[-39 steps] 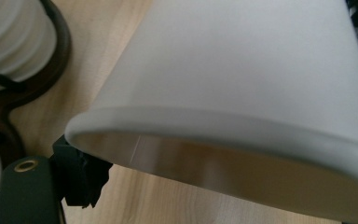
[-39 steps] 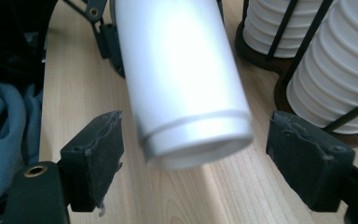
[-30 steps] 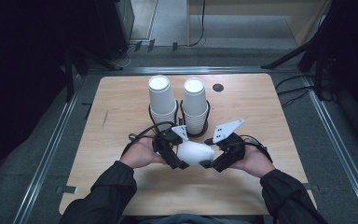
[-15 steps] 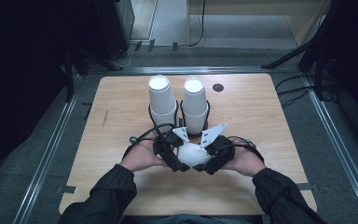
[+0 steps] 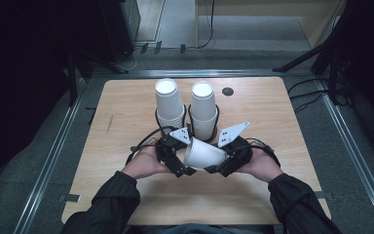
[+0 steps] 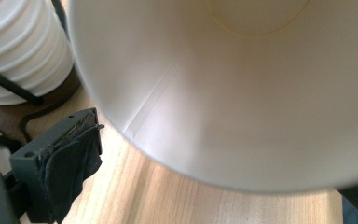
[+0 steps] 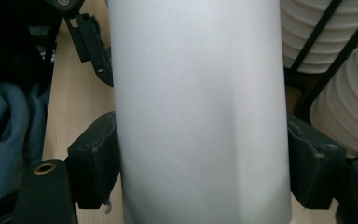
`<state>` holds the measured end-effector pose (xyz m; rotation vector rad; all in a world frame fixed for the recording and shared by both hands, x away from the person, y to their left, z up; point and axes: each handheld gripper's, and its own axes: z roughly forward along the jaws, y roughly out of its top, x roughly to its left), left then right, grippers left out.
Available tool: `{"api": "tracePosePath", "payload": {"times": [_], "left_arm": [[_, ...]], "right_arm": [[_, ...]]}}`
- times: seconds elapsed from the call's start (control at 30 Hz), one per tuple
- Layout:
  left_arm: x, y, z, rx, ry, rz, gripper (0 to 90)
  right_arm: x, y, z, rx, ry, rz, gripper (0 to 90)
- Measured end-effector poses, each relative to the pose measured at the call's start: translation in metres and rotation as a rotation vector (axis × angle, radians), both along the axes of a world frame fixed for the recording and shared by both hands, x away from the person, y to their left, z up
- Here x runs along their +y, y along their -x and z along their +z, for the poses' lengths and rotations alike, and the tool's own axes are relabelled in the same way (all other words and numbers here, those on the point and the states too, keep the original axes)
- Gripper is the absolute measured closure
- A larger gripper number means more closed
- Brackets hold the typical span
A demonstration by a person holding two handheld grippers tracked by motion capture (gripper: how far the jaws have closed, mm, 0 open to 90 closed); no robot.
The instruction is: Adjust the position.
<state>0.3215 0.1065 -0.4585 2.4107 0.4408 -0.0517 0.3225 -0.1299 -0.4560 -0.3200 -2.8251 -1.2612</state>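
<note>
Two grippers of mine meet on one white paper cup (image 5: 203,155), tipped on its side above the tabletop (image 5: 126,107) toward its near edge, midway between the left and right edges. My right gripper (image 5: 230,163) is clamped on the cup's wall, a pad pressing each side in the right gripper view. My left gripper (image 5: 175,157) sits at the cup's mouth, looking into it; I cannot tell whether its jaws are closed. Behind stand two stacks of white cups (image 5: 168,103) in black wire holders. I can read no print anywhere.
</note>
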Motion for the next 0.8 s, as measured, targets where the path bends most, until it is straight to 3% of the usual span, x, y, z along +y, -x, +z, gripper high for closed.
{"api": "tracePosePath", "payload": {"times": [0.03, 0.17, 0.57, 0.8], "left_arm": [[0.003, -0.001, 0.002, 0.008, 0.027, 0.006, 0.0], [0.008, -0.001, 0.005, 0.007, 0.061, 0.023, 0.0], [0.021, -0.002, 0.012, 0.01, 0.135, 0.073, 0.0], [0.027, -0.002, 0.02, 0.023, 0.238, 0.11, 0.0]], "right_arm": [[-0.004, -0.002, 0.003, 0.007, -0.027, -0.017, 22.4], [-0.012, -0.004, 0.006, 0.007, -0.064, -0.038, 22.4], [-0.025, -0.006, 0.012, 0.004, -0.131, -0.066, 22.4], [-0.029, -0.005, 0.015, -0.011, -0.168, -0.073, 22.3]]}}
